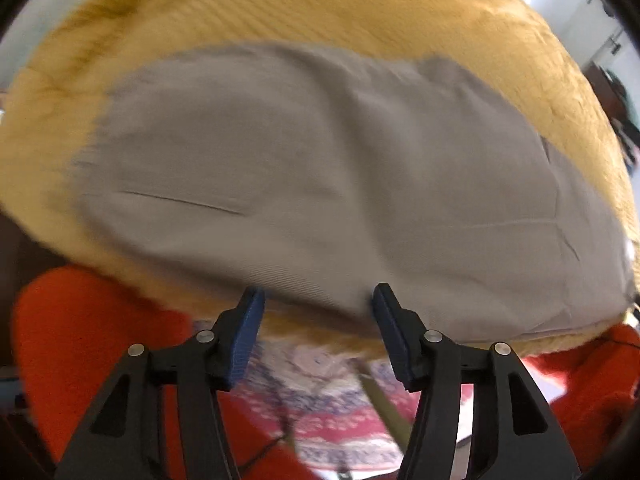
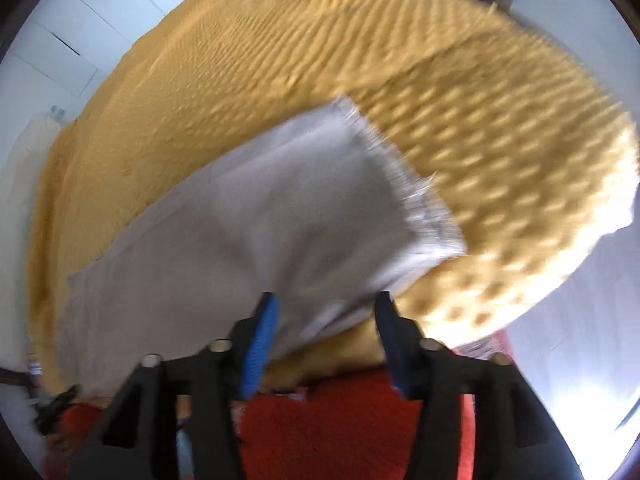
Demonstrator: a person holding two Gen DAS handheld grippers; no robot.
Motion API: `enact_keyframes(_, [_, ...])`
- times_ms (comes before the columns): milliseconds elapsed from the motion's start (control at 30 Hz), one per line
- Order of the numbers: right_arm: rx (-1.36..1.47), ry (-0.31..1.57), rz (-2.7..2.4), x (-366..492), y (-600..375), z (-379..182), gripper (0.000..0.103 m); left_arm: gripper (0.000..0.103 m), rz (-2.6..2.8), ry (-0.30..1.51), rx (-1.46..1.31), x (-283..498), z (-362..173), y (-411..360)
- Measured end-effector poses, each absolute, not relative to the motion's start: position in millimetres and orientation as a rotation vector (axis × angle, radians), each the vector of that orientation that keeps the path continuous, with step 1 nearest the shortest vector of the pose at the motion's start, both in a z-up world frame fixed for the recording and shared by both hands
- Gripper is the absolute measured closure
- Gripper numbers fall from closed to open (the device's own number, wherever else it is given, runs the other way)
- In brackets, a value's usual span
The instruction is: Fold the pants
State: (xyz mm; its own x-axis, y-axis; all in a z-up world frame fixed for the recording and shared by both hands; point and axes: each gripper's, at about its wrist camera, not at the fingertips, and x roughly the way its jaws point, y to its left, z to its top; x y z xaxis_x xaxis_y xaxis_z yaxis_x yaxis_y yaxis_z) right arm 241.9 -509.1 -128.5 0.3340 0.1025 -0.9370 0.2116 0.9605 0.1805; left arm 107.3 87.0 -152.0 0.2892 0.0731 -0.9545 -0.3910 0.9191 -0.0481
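No brand, label or writing is showing legibly anywhere in either view. The grey pants (image 1: 320, 176) are lying folded on a yellow bumpy foam pad (image 1: 360, 8), filling the middle of the left wrist view, with a slit pocket line at centre left and seams running toward the right edge. The left gripper (image 1: 318, 300) is standing open at the bottom centre of its view, its blue pads (image 1: 246, 340) apart with nothing between them, just over the near edge of the pants. In the right wrist view the pants are reaching from lower left up to a frayed hem (image 2: 404, 184) at the centre, with bare foam lying open above and to the right of it. The right gripper (image 2: 326, 312) is also standing open, its pads either side of the near fabric corner without pressing on it. Red fabric (image 2: 340, 432) is filling the bottom of both views, below the pad's near edge, and a patterned rug (image 1: 328, 412) is showing between the left fingers.
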Motion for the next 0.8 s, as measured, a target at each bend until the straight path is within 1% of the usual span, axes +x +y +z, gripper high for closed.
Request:
enact_keyframes(67, [0.181, 1.140, -0.175, 225, -510, -107, 0.049, 0.038, 0.374, 1.144, -0.257, 98, -124, 89])
enact_keyframes(100, [0.148, 1.084, -0.208, 217, -509, -96, 0.049, 0.029, 0.384, 1.111, -0.235, 98, -115, 87])
enact_keyframes(133, [0.142, 1.037, -0.215, 212, -506, -86, 0.049, 0.022, 0.385, 1.077, -0.201, 99, -108, 84])
enact_keyframes(167, [0.153, 1.005, -0.200, 209, -501, -80, 0.049, 0.020, 0.373, 1.055, -0.165, 105, -105, 77])
enact_keyframes(267, [0.218, 0.932, -0.043, 215, -470, -67, 0.049, 0.020, 0.314, 1.031, -0.038, 132, -112, 47])
enact_keyframes(367, [0.221, 0.939, 0.114, 232, -423, -72, 0.049, 0.020, 0.295, 1.055, 0.060, 154, -139, 26])
enact_keyframes(500, [0.201, 0.961, 0.266, 243, -358, -98, 0.049, 0.020, 0.301, 1.128, 0.062, 169, -175, 21])
enact_keyframes(600, [0.138, 1.026, 0.308, 248, -321, -134, 0.049, 0.020, 0.294, 1.181, 0.063, 167, -191, 19])
enact_keyframes(700, [0.030, 1.142, 0.267, 255, -304, -172, 0.049, 0.016, 0.290, 1.172, 0.089, 165, -190, 20])
enact_keyframes(800, [-0.037, 1.144, 0.255, 253, -299, -176, 0.049, 0.012, 0.289, 1.173, 0.070, 165, -191, 23])
